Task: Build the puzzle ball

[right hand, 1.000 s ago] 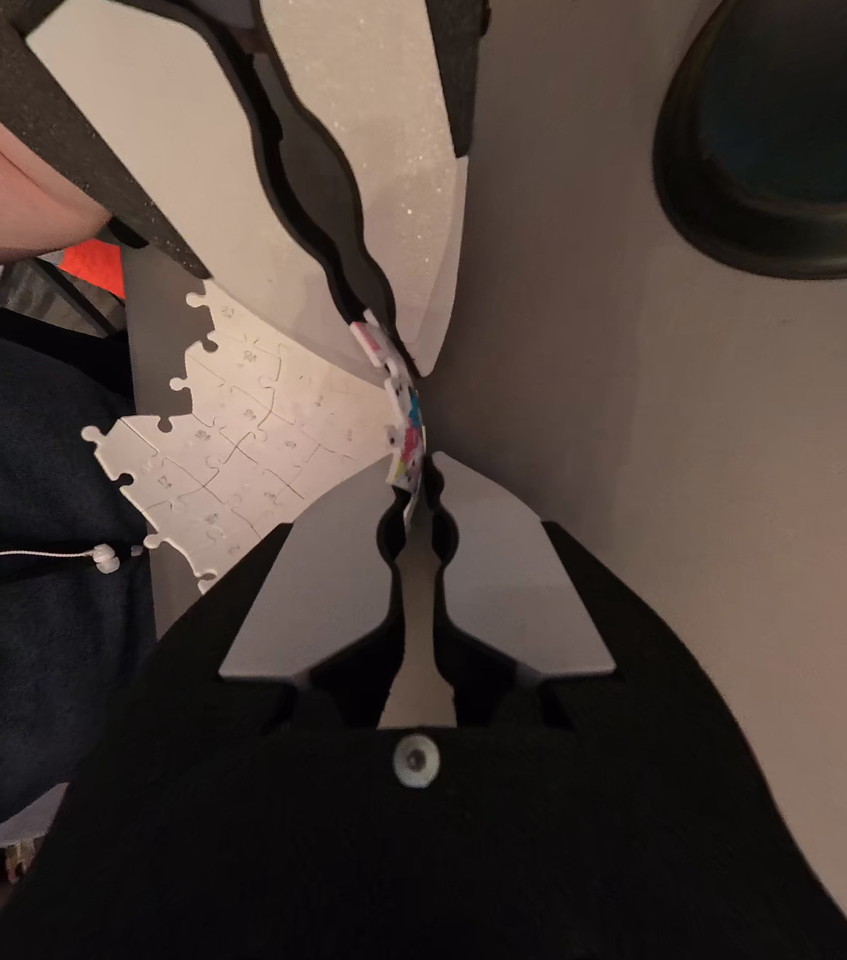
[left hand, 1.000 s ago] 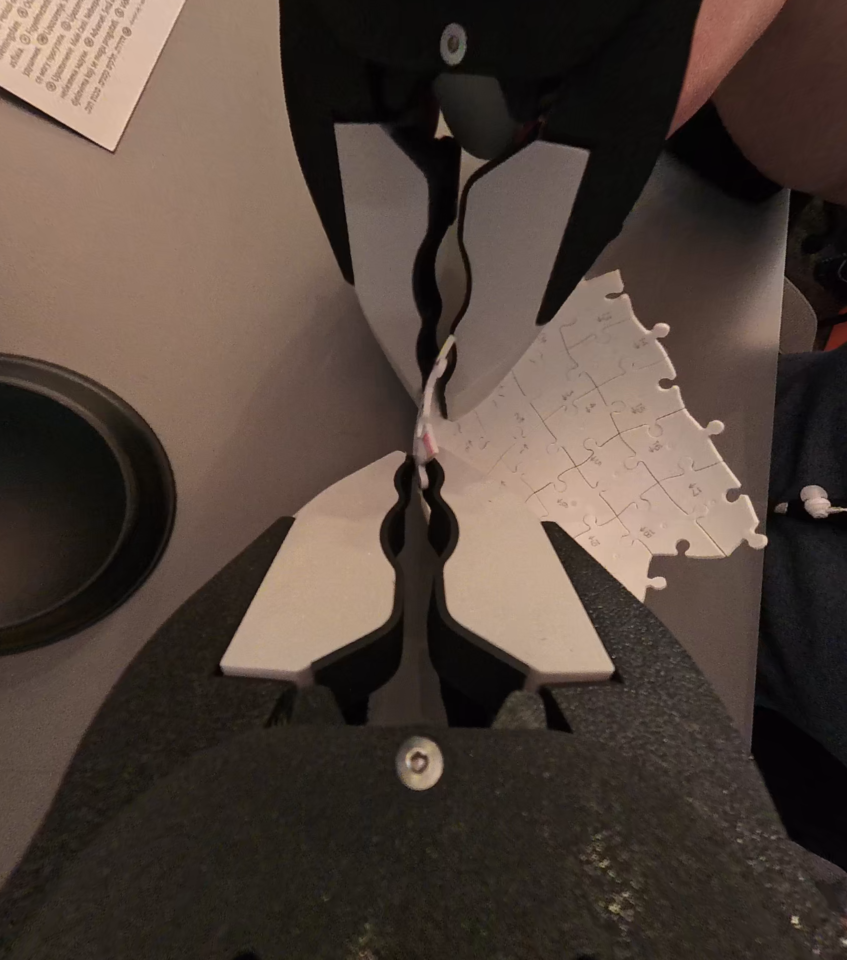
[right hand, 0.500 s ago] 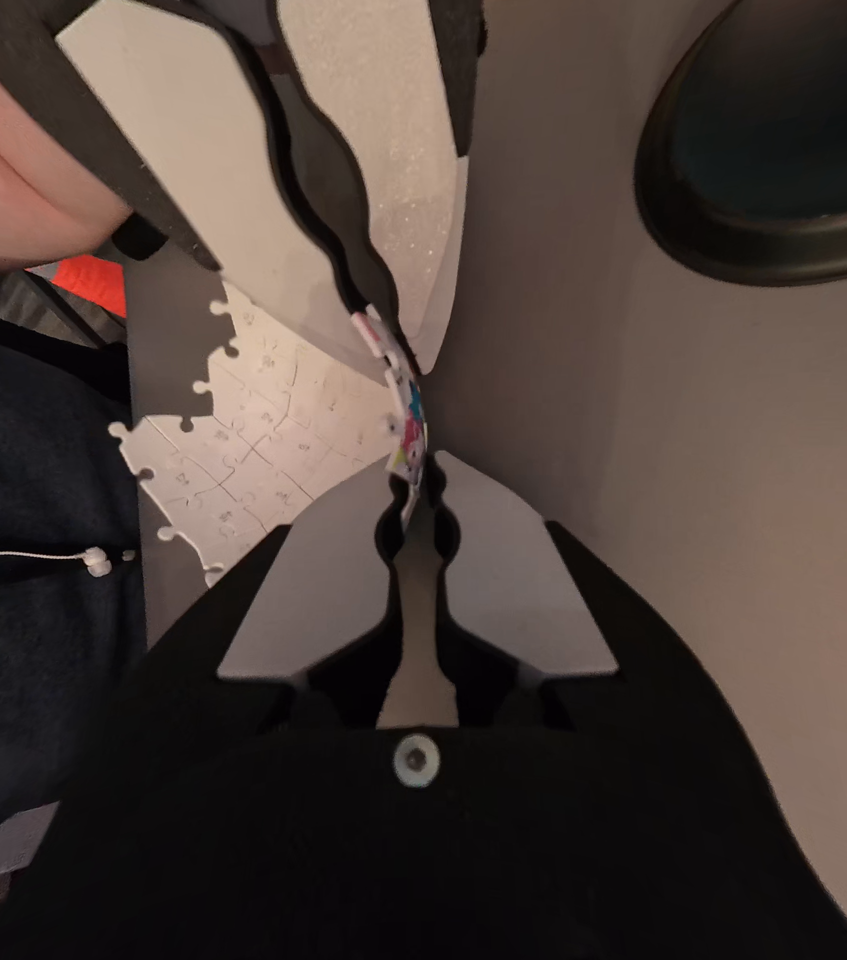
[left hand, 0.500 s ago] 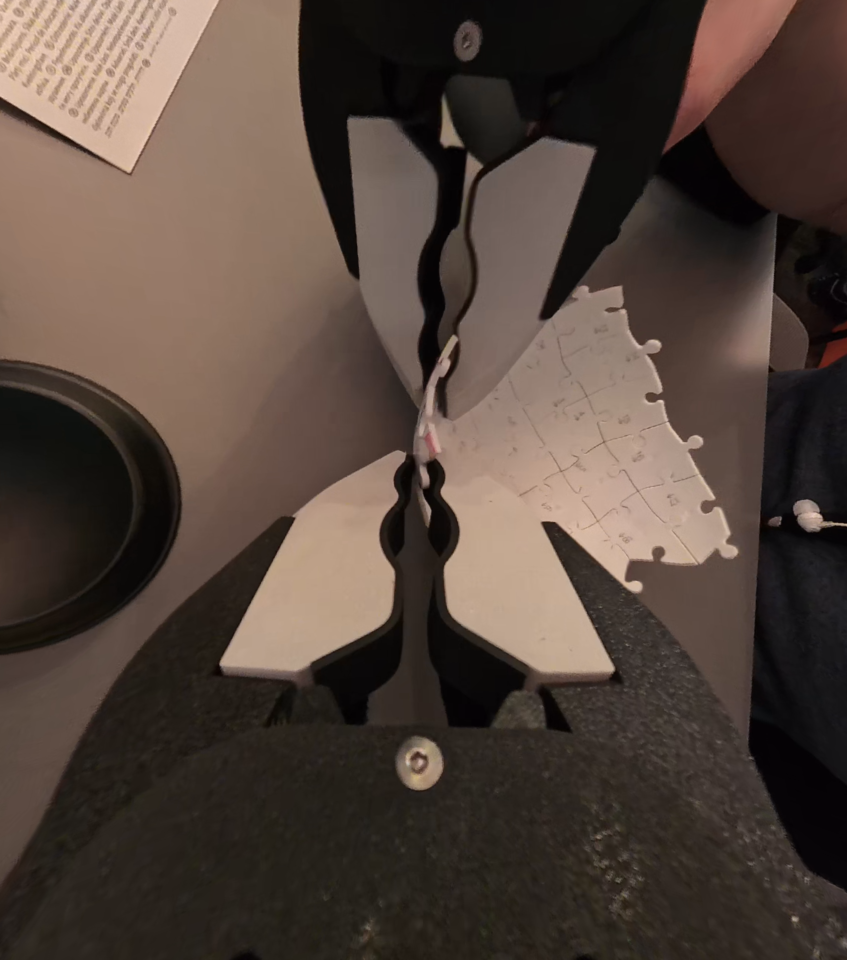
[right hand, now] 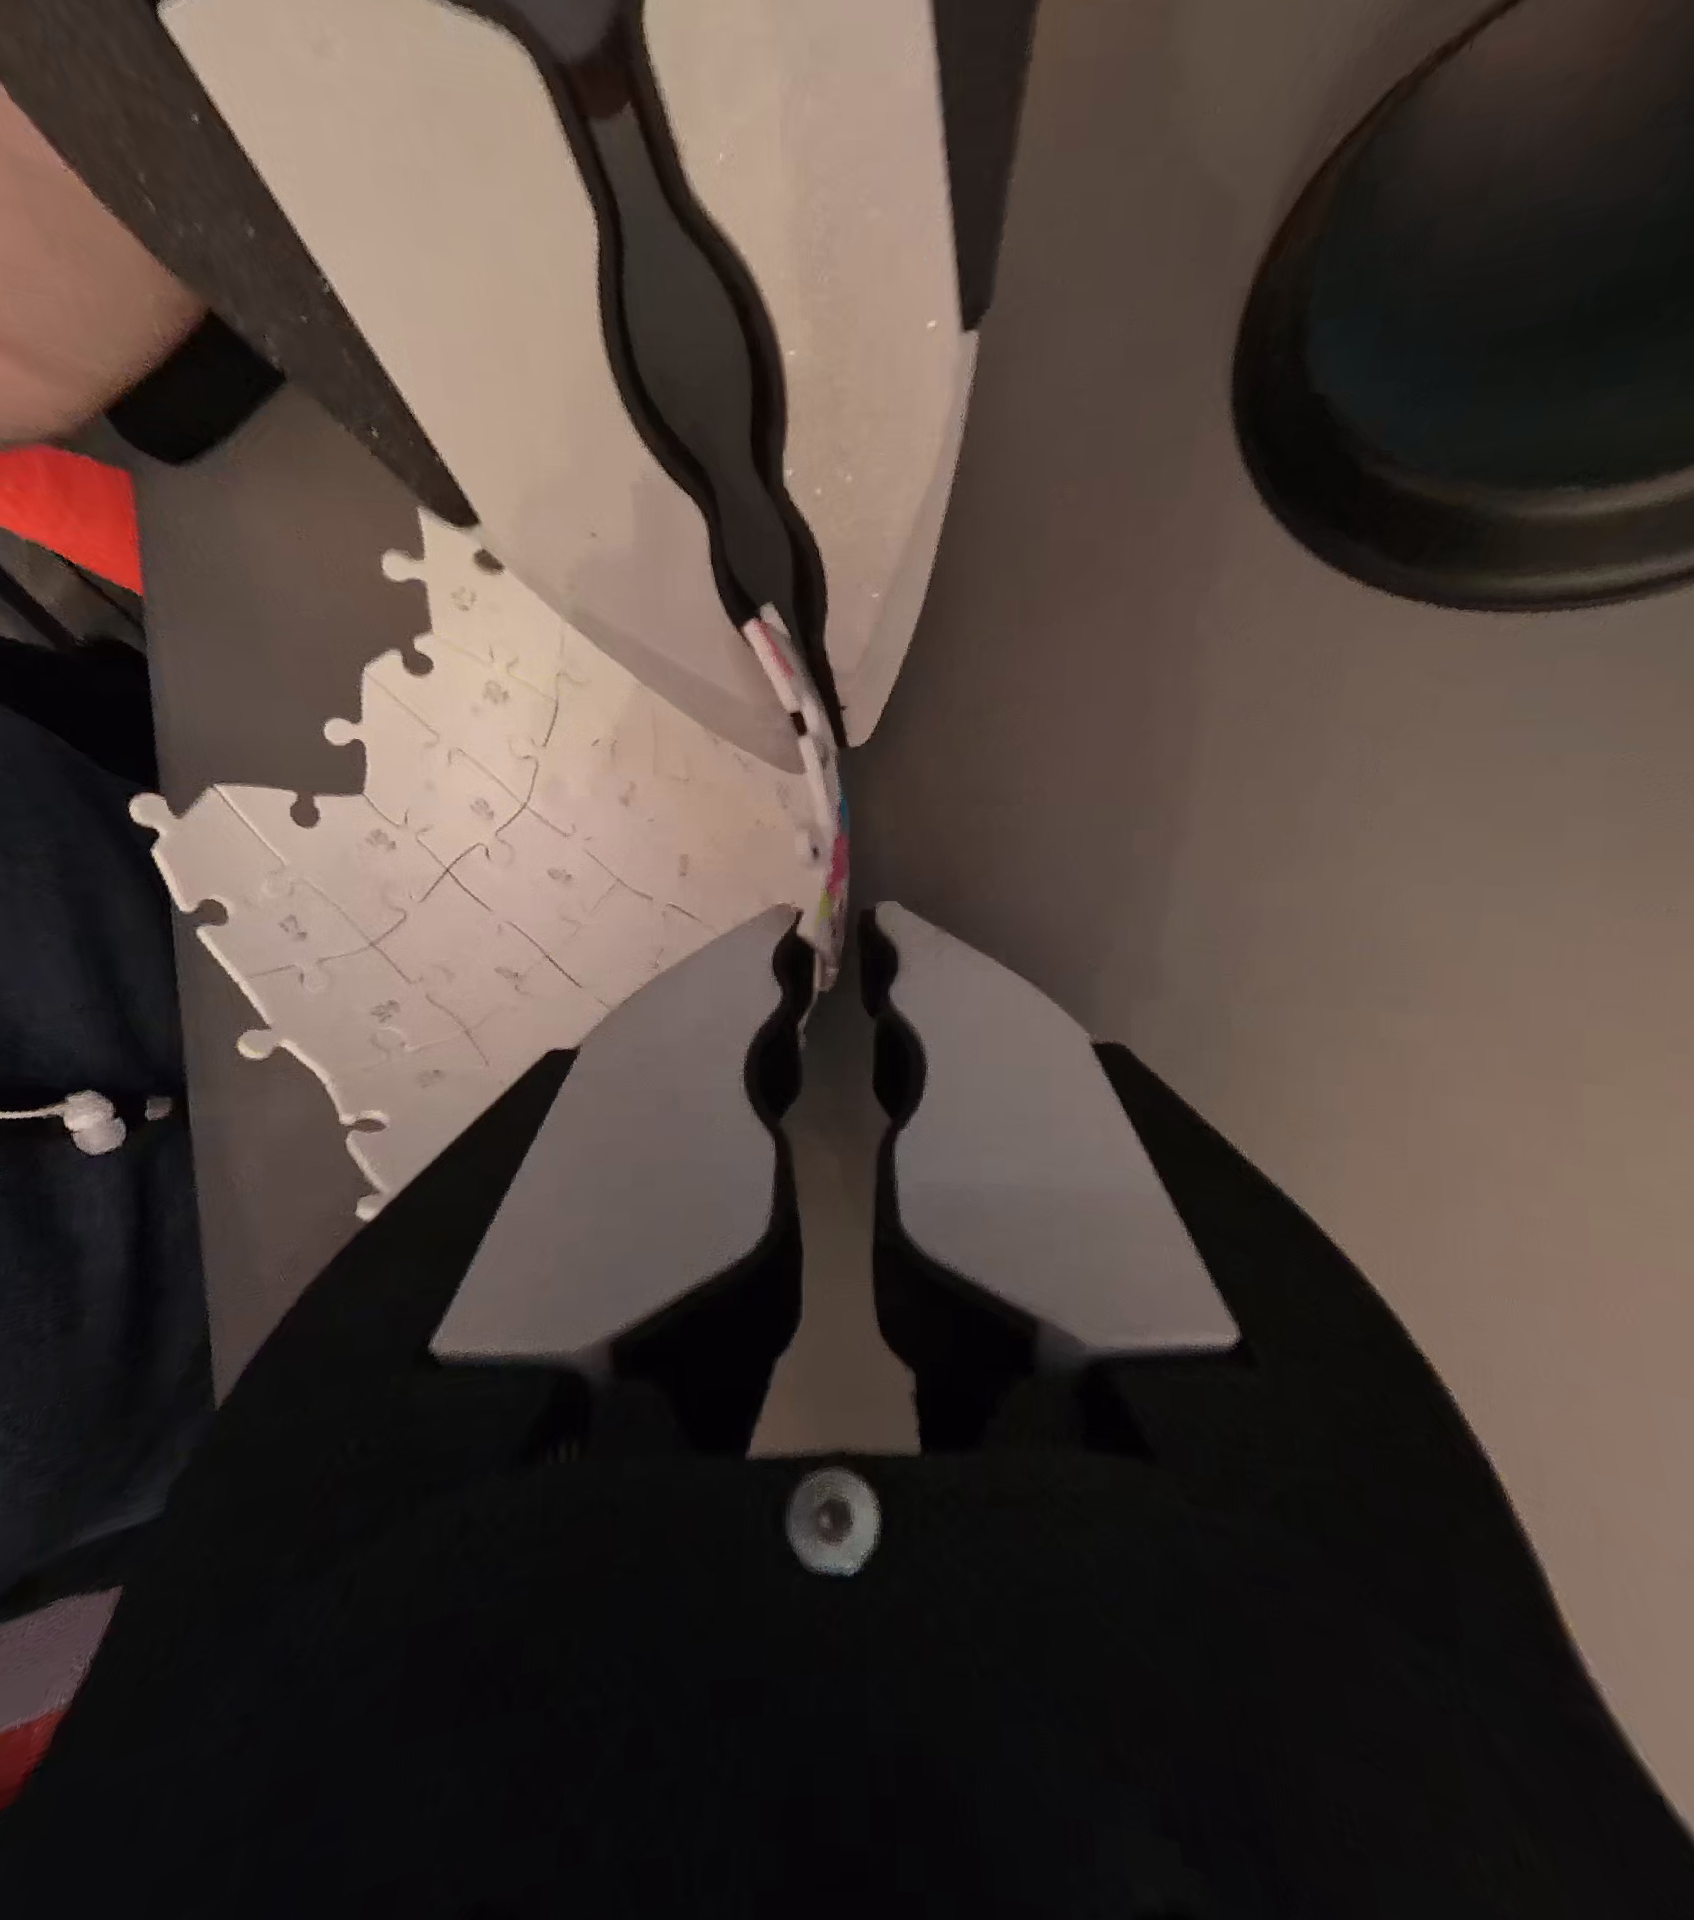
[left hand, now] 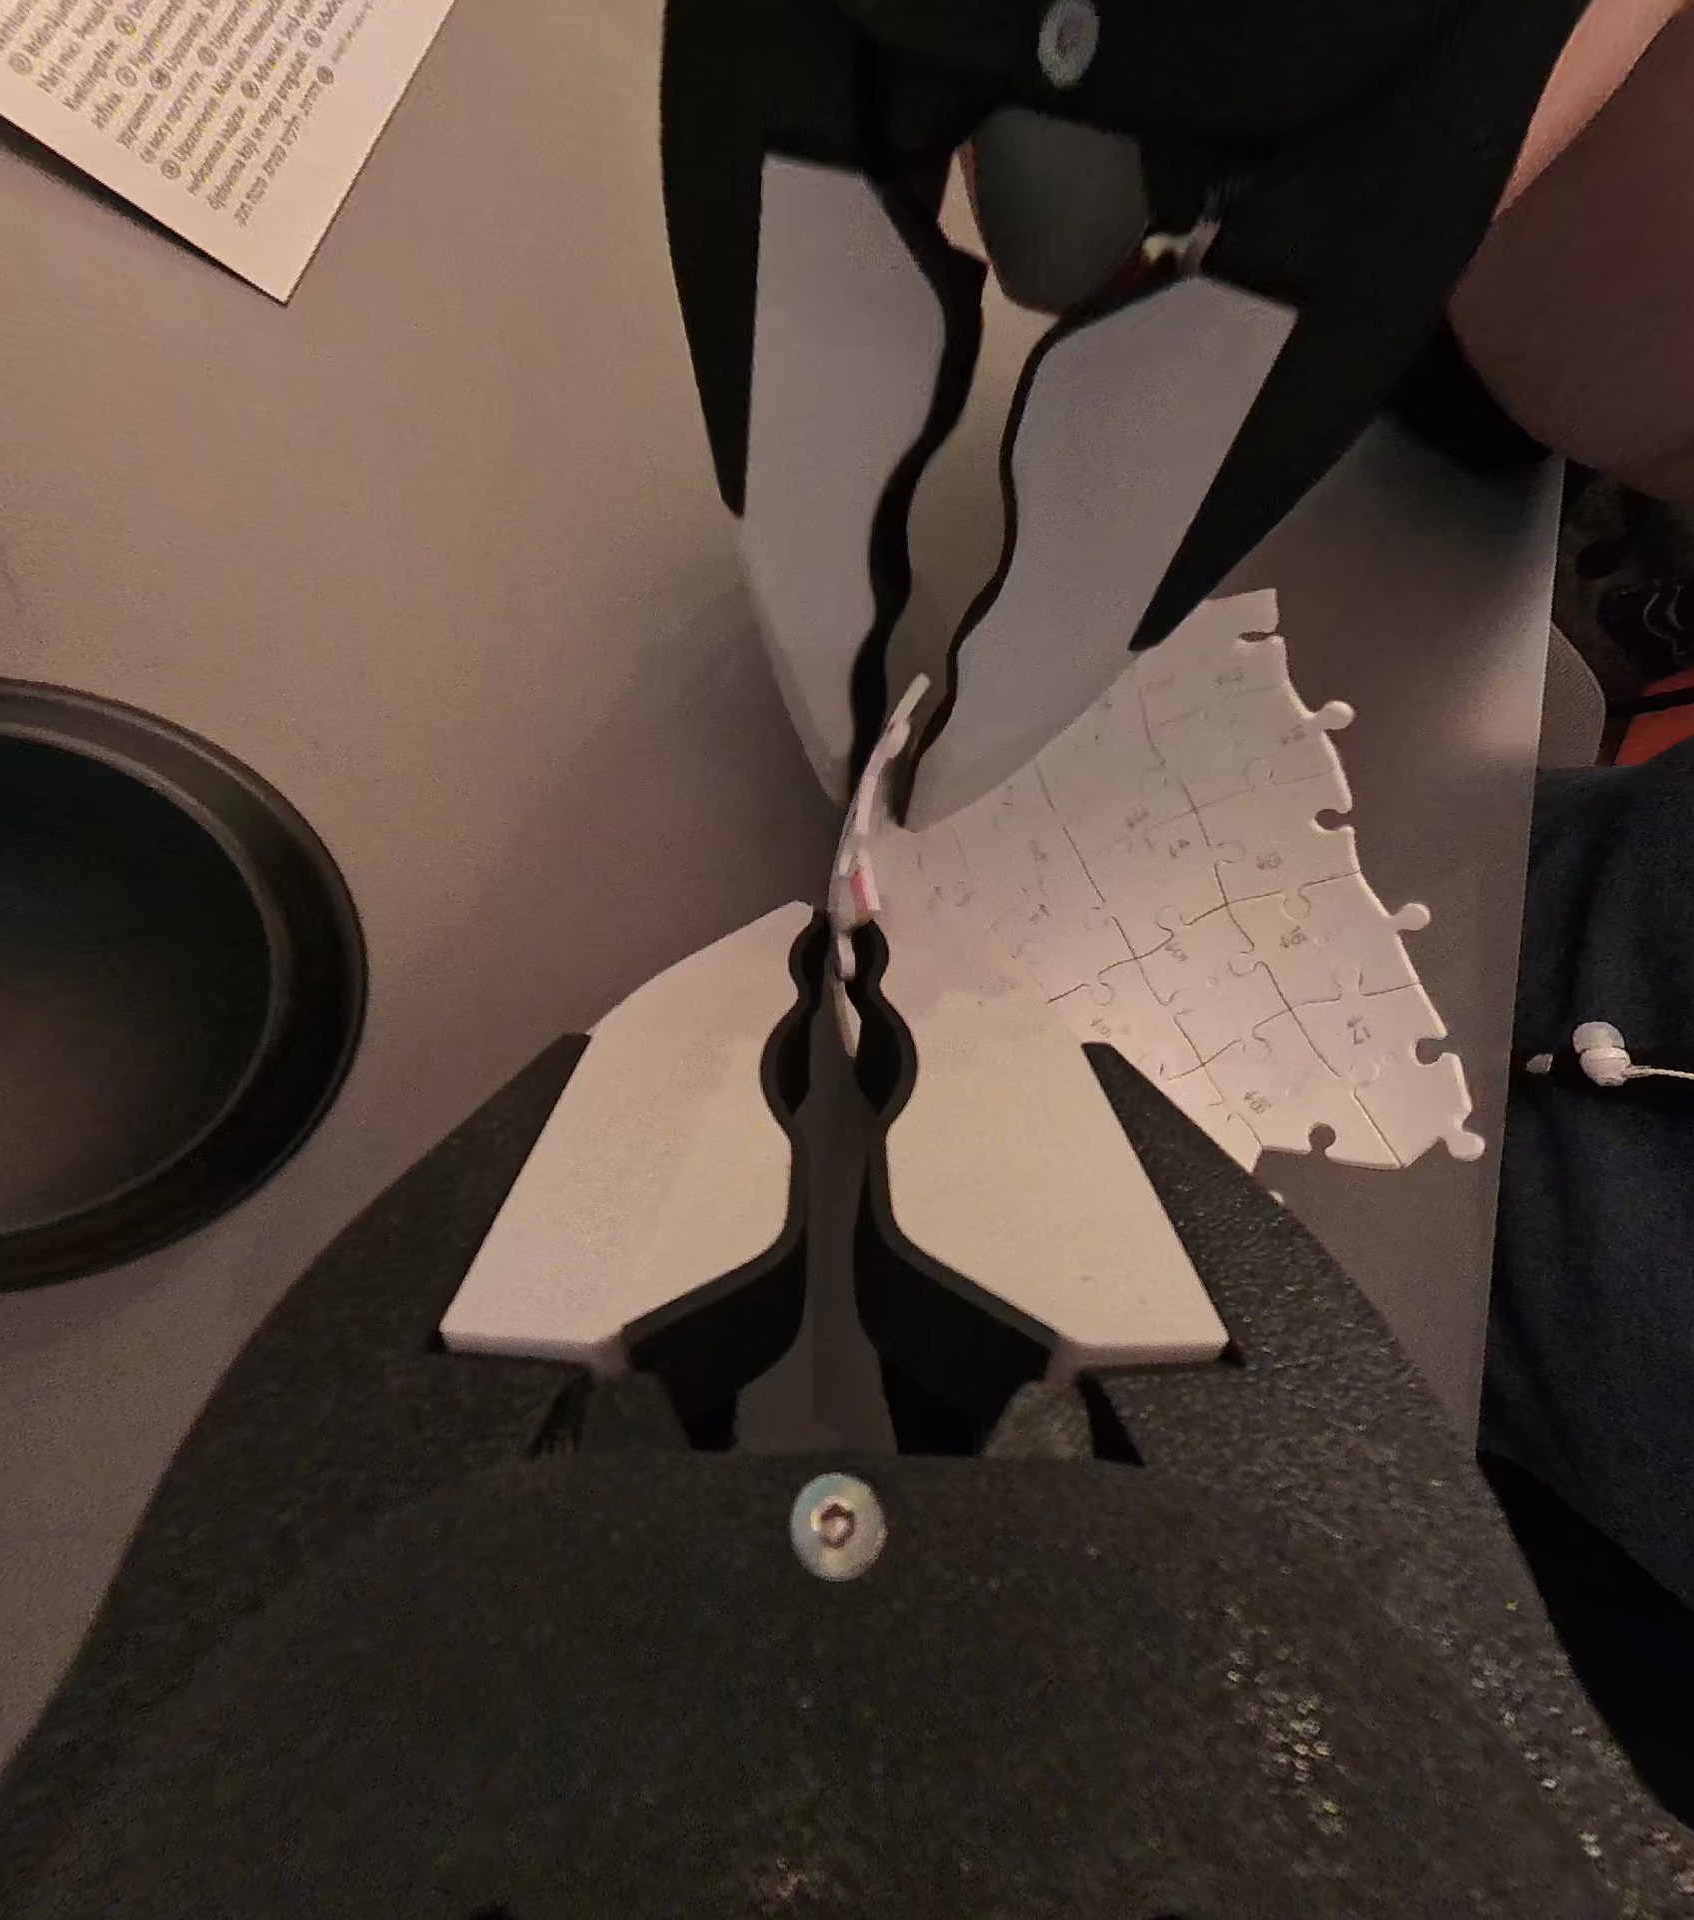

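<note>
The left gripper (left hand: 848, 935) and the right gripper (right hand: 832, 940) both pinched one edge of the curved white sheet of joined puzzle pieces (left hand: 1207, 914) — held edge-on above the grey table (left hand: 469, 582) — near a round black-rimmed hole (left hand: 74, 977) and a printed paper leaflet (left hand: 178, 114).

Background stuff: plain grey desk (left hand: 469, 540), with a round black-rimmed hole (left hand: 105, 987) sunk into it, dark inside. A printed sheet (left hand: 168, 114) lies flat near the far corner, well apart from the hole. Off the desk edge there's a person in a dark blue top (left hand: 1653, 1039) with a white cord and toggle (left hand: 1599, 1051) across it. Something orange (right hand: 43, 509) sits behind them, can't tell what.
</note>
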Demonstrator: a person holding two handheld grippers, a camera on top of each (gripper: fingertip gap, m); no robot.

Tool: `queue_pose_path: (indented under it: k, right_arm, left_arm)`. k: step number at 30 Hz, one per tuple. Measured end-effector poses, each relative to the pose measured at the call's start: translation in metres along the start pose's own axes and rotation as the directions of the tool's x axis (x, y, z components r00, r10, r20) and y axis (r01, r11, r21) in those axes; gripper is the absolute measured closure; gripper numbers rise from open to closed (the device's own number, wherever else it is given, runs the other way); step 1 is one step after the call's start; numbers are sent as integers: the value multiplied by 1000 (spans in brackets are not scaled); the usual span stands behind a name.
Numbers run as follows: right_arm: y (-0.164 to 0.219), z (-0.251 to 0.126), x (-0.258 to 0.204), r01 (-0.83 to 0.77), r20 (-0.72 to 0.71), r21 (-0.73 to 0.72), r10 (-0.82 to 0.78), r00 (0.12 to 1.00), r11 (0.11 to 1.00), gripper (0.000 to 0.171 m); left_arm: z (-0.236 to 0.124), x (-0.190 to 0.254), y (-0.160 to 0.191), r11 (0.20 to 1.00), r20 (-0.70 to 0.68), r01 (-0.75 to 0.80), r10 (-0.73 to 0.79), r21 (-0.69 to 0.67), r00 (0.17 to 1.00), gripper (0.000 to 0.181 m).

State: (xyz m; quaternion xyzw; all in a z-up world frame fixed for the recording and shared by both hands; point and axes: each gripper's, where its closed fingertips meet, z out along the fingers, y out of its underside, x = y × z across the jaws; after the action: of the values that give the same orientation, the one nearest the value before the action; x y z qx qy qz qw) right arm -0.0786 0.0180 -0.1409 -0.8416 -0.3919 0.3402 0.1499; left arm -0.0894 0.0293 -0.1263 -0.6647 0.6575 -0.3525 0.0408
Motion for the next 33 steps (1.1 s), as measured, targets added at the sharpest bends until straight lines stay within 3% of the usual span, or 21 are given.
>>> queue_pose_path:
  k: [6,25,26,28,33]
  right_arm:
    - [0,2,-3,-35,55,13,34,998,999,165]
    - [1,2,-1,-18,33,6,18,999,1000,166]
    - [1,1,-1,-6,30,11,5,1000,1000,165]
    - [0,-6,0,22,5,31,-22,1000,999,138]
    - [3,-29,-2,29,26,162,-34,999,986,143]
  left_arm:
    - [0,1,1,1000,-8,1,-1,-4,1000,179]
    - [2,2,2,1000,-7,-4,4,-17,1000,178]
    - [2,2,2,1000,-12,2,-2,-15,1000,178]
    - [2,0,4,1000,-10,16,-16,-24,1000,179]
    - [-1,-2,4,998,-16,55,-55,-12,998,166]
